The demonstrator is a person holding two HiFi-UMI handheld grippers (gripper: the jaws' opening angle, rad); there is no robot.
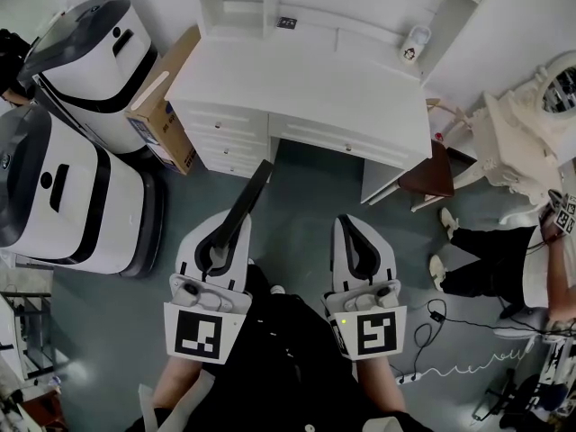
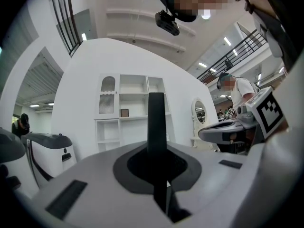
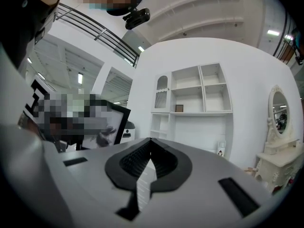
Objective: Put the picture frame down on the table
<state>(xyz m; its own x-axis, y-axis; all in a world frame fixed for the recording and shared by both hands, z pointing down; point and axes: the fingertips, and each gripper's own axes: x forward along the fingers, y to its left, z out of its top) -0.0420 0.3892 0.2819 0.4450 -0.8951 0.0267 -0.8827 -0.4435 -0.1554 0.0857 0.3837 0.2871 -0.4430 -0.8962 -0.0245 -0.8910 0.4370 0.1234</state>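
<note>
The picture frame [image 1: 249,202] is black and shows edge-on in the head view, sticking forward out of my left gripper [image 1: 229,228], which is shut on it. In the left gripper view the frame's edge [image 2: 156,122] stands upright between the jaws. My right gripper [image 1: 353,225] is shut and empty, held beside the left one. From the right gripper view [image 3: 150,142] the frame's front [image 3: 110,123] appears at the left. The white table [image 1: 297,88], a desk with drawers, lies ahead of both grippers and below them. The frame hangs over the floor just short of its near edge.
Two white-and-black machines [image 1: 85,61] [image 1: 63,196] stand at the left, with a cardboard box [image 1: 166,106] against the desk's side. A small bottle [image 1: 414,43] sits at the desk's back right. A brown stool [image 1: 432,174], a white dressing table [image 1: 522,133] and a person [image 1: 504,259] are at the right.
</note>
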